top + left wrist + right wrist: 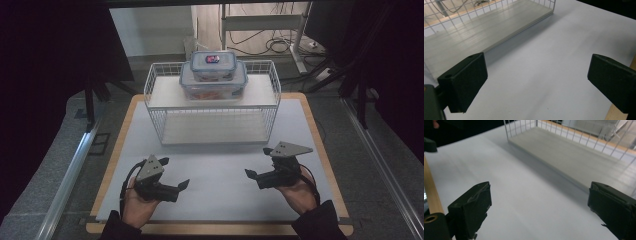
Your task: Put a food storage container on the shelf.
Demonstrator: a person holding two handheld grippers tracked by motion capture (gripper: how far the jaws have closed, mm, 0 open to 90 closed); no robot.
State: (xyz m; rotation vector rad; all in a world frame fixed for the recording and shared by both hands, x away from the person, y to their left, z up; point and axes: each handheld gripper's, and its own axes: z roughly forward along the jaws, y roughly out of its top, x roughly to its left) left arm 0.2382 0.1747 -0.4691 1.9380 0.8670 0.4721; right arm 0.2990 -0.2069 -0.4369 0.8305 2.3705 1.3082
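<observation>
- Two grippers sit low in the high view, one in each of the person's hands, over a white mat (pixel 220 170) that covers a wooden table (pixel 320 145).
- Left gripper (pixel 174 172): lower left of the high view, held in the left hand (pixel 136 206). Its jaws stand wide apart and hold nothing. A grey three-cornered plate (pixel 149 168) sits on top of it.
- Left gripper view: the two black jaws rise from the lower left and lower right corners with bare white mat (pixel 544 75) between them. The left gripper (pixel 536 82) is spread open here as well. The pale lower shelf (pixel 474 37) of the rack runs across the upper left.
- Wire rack (pixel 212 102): centre of the high view, white, standing on the far half of the mat, well apart from both grippers.
- Large container (pixel 213 86): clear, with a latching lid, resting on the upper shelf of the rack at upper centre.
- Small container (pixel 213 65): same type, stacked directly on the lid of the large container.
- Right gripper (pixel 256 162): lower right of the high view, held in the right hand (pixel 299 194). Its jaws are parted wide and empty.
- Right gripper view: the right gripper (pixel 539 207) shows both jaws far apart over the white mat (pixel 519 195). The rack's lower shelf (pixel 574 157) lies in the upper right; a strip of wooden table edge (pixel 430 190) runs down the left side.
</observation>
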